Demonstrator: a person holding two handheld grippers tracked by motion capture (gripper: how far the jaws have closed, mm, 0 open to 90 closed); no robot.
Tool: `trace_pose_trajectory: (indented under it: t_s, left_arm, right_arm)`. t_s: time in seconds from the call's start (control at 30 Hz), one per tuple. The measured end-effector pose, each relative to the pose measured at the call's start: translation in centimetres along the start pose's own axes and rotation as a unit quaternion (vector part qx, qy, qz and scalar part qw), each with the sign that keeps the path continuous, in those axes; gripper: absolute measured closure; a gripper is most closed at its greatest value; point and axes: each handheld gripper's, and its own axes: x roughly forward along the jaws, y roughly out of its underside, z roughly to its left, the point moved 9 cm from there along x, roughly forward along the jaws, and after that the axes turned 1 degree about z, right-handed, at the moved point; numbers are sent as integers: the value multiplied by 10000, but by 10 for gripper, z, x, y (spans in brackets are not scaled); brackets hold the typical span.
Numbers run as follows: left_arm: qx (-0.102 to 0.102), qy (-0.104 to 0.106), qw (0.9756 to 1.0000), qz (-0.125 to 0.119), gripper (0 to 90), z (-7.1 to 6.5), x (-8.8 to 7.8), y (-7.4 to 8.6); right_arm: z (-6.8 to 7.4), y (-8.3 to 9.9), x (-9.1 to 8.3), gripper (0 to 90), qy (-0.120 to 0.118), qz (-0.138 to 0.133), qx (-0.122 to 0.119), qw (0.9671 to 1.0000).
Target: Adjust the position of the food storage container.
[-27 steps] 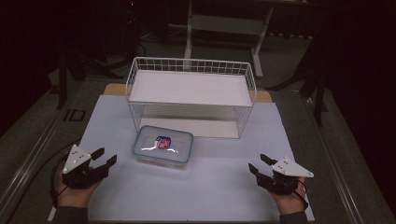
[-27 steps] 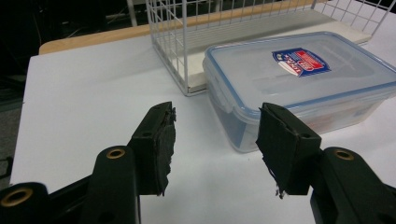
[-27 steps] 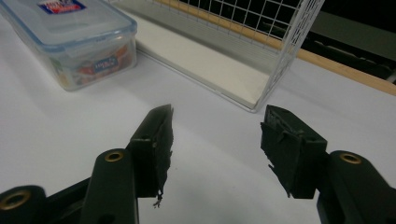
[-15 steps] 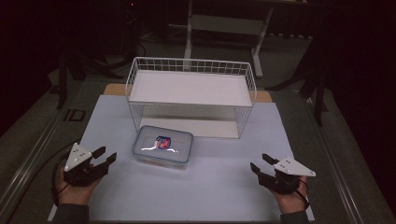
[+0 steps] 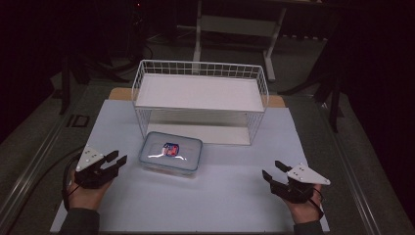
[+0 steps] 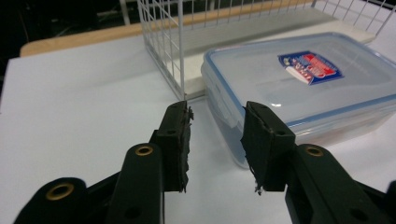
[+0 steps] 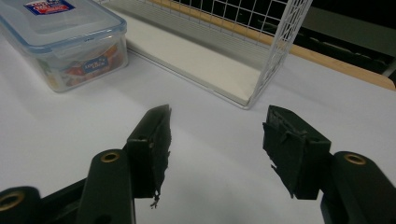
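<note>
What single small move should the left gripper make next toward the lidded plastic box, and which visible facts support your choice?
Probably ease the left gripper forward to the near corner of the plastic box. Its jaws stand open with nothing between them, the box corner lies just ahead in the left gripper view, and the right gripper sits farther off.

A clear plastic food container [image 5: 171, 153] with a blue-rimmed snap lid lies flat on the white table top [image 5: 205, 196], lid shut. A red-and-blue label sits on top of the lid. It rests just in front of the white wire basket [image 5: 200, 105], near its left front corner, with colourful packaging visible through the side wall.
</note>
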Motion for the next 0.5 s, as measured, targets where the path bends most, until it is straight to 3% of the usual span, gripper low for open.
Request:
trace_pose_trajectory:
  t_s: [0.13, 0.33, 0.5]
  left_arm:
    - [-122, 140, 9998, 39, 688, 2, 6, 2]
    - [-141, 194, 9996, 132, 809, 4, 17, 4]
    - [13, 227, 9993, 292, 886, -1, 35, 5]
  right_arm:
    - [0, 0, 1, 412, -8, 10, 10, 10000]
    - [2, 1, 2, 411, -33, 36, -12, 10000]
    - [2, 1, 2, 411, -44, 27, 10, 10000]
